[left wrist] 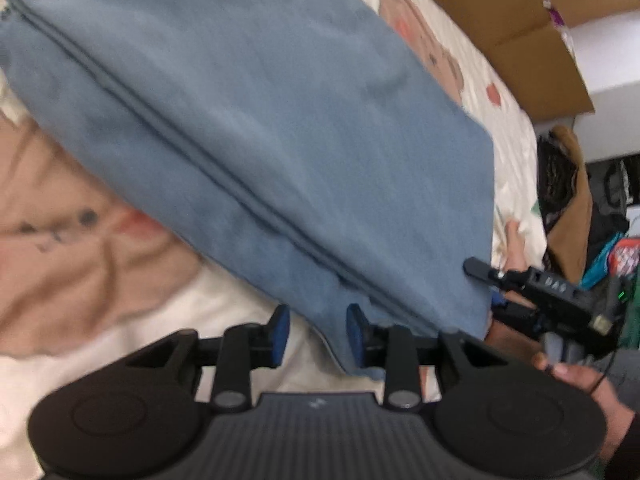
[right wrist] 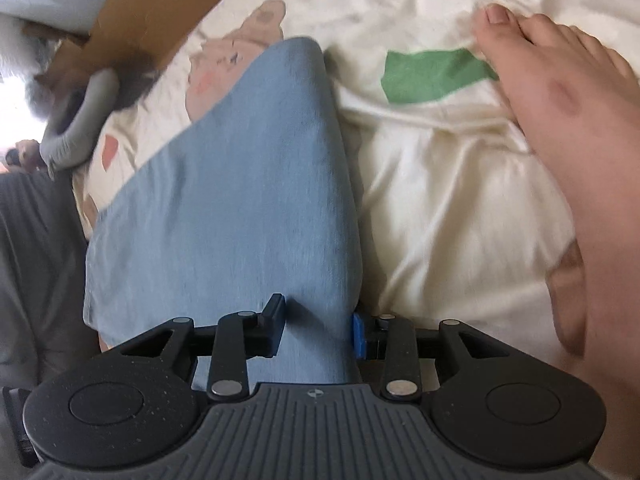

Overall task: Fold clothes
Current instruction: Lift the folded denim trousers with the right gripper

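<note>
Left wrist view: left gripper (left wrist: 318, 334) stands open, the blue garment's (left wrist: 256, 128) corner lying between its fingers, untouched by the left pad. The garment lies folded on the printed sheet (left wrist: 80, 272).

Right wrist view: right gripper (right wrist: 318, 330) stands open around the garment's (right wrist: 240, 200) edge. A bare foot (right wrist: 560, 92) rests on the sheet (right wrist: 440, 200).
</note>
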Action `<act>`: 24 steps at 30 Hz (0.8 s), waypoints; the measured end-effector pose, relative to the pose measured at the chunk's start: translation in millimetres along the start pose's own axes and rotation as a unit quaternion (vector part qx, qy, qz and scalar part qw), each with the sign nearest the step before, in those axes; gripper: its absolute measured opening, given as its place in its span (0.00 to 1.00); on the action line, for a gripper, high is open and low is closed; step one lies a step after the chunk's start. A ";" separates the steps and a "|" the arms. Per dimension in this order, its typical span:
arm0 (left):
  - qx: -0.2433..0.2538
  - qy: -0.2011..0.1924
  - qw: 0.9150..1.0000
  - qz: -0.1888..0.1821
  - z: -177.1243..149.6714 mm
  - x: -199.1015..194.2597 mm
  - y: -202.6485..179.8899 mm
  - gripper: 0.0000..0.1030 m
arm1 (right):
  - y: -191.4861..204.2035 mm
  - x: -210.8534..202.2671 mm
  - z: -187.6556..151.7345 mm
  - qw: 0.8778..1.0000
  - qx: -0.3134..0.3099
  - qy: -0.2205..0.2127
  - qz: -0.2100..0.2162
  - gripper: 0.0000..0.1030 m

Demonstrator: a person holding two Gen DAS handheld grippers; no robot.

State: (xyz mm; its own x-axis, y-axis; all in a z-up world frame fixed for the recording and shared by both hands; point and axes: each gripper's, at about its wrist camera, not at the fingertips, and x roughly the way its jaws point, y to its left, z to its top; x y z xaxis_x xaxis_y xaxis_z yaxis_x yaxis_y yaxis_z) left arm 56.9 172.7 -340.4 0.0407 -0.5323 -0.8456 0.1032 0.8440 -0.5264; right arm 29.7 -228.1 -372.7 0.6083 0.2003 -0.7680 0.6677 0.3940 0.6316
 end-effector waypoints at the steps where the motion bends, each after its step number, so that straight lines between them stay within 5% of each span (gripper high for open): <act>1: -0.001 -0.006 1.000 0.002 4.5 -3.6 2.0 0.32 | -1.5 2.5 2.5 1.000 0.004 -0.006 0.006 0.36; 16: 0.015 -0.072 0.997 0.035 62.5 -10.4 1.7 0.34 | 1.9 8.9 35.7 0.992 0.011 -0.049 0.113 0.40; 22: 0.009 -0.081 0.996 0.045 74.1 -1.2 5.5 0.34 | -5.0 31.8 38.1 0.995 -0.009 -0.011 0.096 0.39; 24: 0.015 -0.079 0.996 0.049 77.4 3.2 4.0 0.34 | -7.9 32.8 37.8 0.996 -0.003 -0.007 0.092 0.24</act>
State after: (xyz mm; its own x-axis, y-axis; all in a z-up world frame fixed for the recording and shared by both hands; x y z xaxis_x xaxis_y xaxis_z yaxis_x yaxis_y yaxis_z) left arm 134.4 169.3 -338.3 0.2077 -0.4539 -0.8665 0.1205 0.8909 -0.4378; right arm 60.6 -258.5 -398.9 0.7262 0.2563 -0.6379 0.5418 0.3577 0.7606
